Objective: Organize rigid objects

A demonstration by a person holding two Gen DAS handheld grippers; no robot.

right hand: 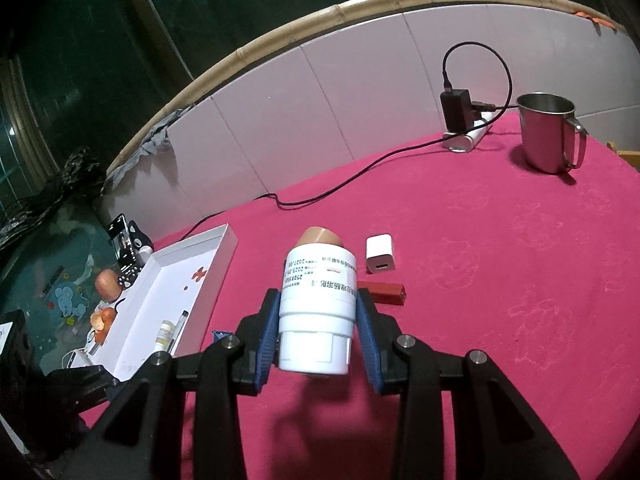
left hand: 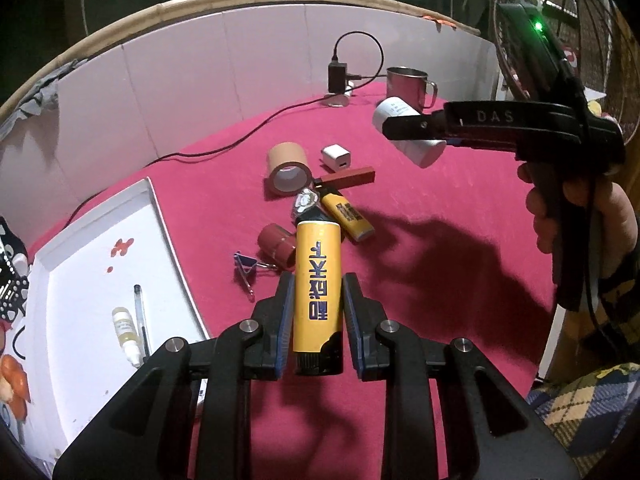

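My left gripper (left hand: 317, 286) is shut on a yellow lighter (left hand: 317, 284) with blue lettering, held lengthwise above the pink tablecloth. My right gripper (right hand: 317, 304) is shut on a white pill bottle (right hand: 316, 312); the left wrist view shows that bottle (left hand: 416, 148) raised at the upper right, a hand behind it. On the cloth lie a second yellow lighter (left hand: 348, 216), a brown tape roll (left hand: 289, 168), a dark red roll (left hand: 278, 245), a white charger cube (left hand: 336, 157), a red bar (left hand: 348, 176) and a blue binder clip (left hand: 245, 265). A white tray (left hand: 72, 280) at the left holds a pen (left hand: 141, 320) and a small dropper bottle (left hand: 126, 330).
A steel mug (right hand: 548, 136) stands at the back right, by a black adapter (right hand: 456, 110) whose cable (right hand: 320, 196) runs across the cloth. A white panel wall (right hand: 320, 92) rings the table's far side. Oranges (right hand: 106, 284) and clutter lie left of the tray.
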